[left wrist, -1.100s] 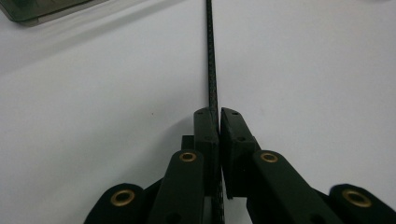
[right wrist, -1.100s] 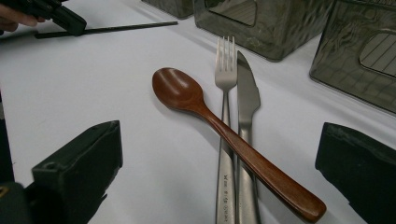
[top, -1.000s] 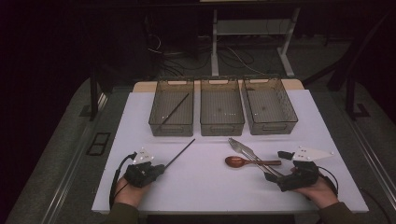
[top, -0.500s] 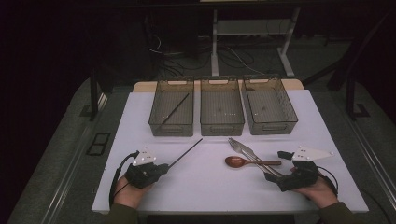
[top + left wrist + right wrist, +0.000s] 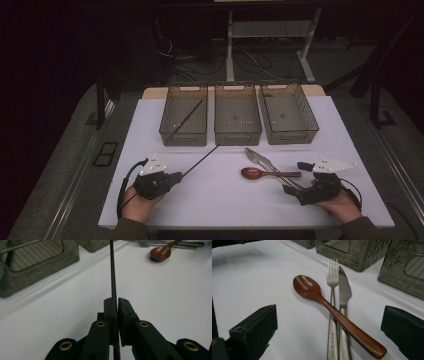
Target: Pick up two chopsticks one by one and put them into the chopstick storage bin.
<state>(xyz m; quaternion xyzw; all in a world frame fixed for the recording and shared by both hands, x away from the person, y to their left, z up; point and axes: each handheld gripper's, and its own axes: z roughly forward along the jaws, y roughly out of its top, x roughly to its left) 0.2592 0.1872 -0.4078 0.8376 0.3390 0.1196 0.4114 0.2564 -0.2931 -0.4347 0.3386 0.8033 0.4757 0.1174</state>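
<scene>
- One thin black chopstick [image 5: 201, 160] is clamped at its near end in the left tool [image 5: 117, 301], jaws shut tight on it.
- Its long axis runs away from that tool toward the left smoky-grey plastic bin [image 5: 184, 121], which already holds a matching stick [image 5: 186, 119].
- The left hand is nearer that bin.
- The right tool [image 5: 329, 340] stands wide, empty, facing the brown wooden spoon [image 5: 332, 307], which lies across a steel fork [image 5: 332, 312] on the white table [image 5: 220, 200].

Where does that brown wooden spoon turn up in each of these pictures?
High view: wooden spoon lies right of centre on the white table, its handle across the fork and knife.
Left gripper view: its bowl at top right.
Right gripper view: centre, running down to the right.
Shared landmark: the fork beside it.
</scene>
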